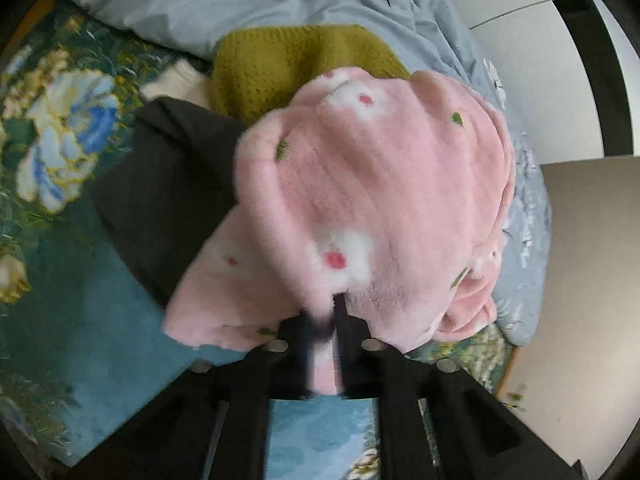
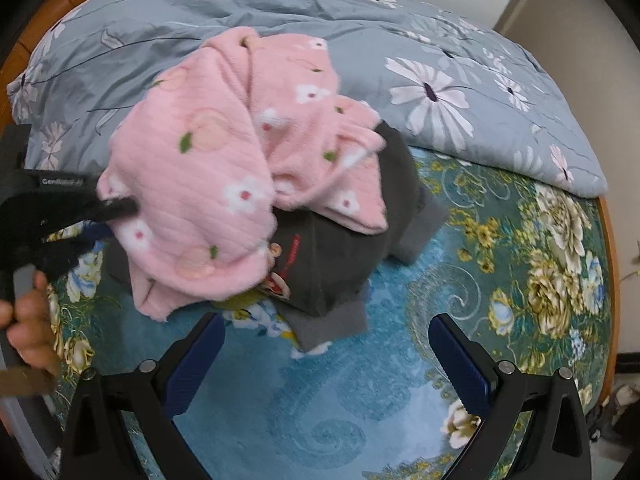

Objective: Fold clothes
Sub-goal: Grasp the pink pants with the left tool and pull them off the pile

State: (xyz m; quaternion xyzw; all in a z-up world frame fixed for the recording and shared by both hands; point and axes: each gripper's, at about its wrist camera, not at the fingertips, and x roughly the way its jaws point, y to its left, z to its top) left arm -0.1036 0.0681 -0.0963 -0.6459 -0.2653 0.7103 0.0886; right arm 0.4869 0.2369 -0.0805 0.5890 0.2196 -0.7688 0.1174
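Note:
A pink fleece garment with white flowers [image 1: 360, 184] hangs bunched from my left gripper [image 1: 324, 320], which is shut on its edge. In the right wrist view the same pink garment [image 2: 224, 184] is lifted above a dark grey sweatshirt [image 2: 336, 272], and my left gripper [image 2: 120, 206] grips it from the left. My right gripper [image 2: 324, 344] is open and empty, low over the bedspread in front of the clothes pile. A mustard knitted garment [image 1: 288, 64] lies behind the pink one, and the dark grey sweatshirt [image 1: 160, 200] lies to its left.
The clothes lie on a teal floral bedspread [image 2: 500, 280]. A grey-blue flowered quilt [image 2: 400, 60] is heaped along the far side of the bed. The bed's wooden edge [image 2: 612, 280] and a pale wall [image 1: 540, 80] are at the right.

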